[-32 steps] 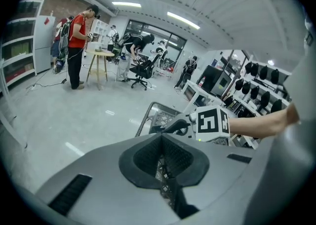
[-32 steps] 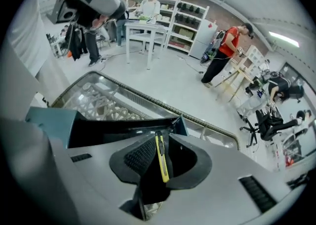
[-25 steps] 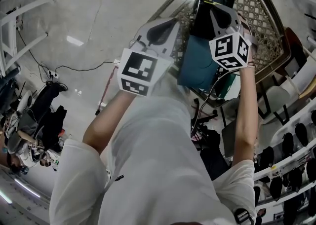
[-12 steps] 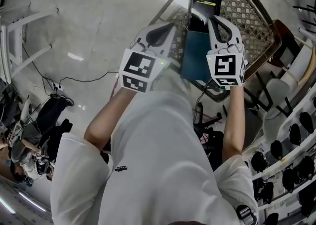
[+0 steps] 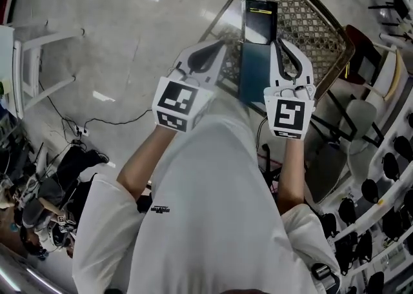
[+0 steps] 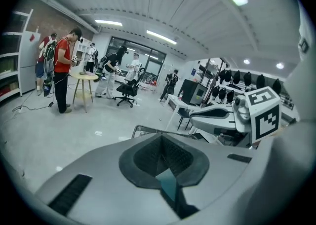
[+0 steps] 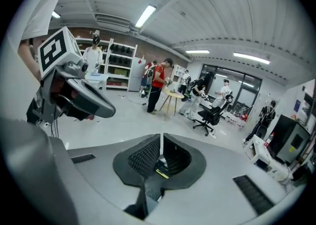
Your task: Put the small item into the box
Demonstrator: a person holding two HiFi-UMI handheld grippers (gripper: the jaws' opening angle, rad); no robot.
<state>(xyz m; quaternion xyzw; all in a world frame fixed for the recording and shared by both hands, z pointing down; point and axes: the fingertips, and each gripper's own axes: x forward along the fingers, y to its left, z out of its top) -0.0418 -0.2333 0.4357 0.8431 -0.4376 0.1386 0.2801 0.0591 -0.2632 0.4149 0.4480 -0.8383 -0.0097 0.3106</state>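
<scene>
In the head view a teal box [image 5: 254,75] lies on a table with a lattice top [image 5: 306,25]. A black flat item with a yellow stripe [image 5: 259,20] lies at the box's far end. My left gripper [image 5: 221,45] points forward just left of the box, jaws shut on nothing. The right gripper [image 5: 277,42] points along the box's right side, also shut and holding nothing. In the left gripper view the pads [image 6: 160,135] meet, and a teal patch shows through the gap below them. In the right gripper view the fingertips [image 7: 161,138] are pressed together over the black item's yellow stripe [image 7: 161,173].
The person's white shirt fills the lower head view. Cables and bags [image 5: 71,151] lie on the floor at left; chairs [image 5: 361,125] and racks of dark objects [image 5: 381,202] stand at right. Several people [image 6: 64,68] stand by a small round table [image 7: 170,98] and office chairs [image 6: 127,91].
Both grippers have drawn level and parallel on either side of the teal box, and the right marker cube has turned square to the camera. The table has shifted up the frame.
</scene>
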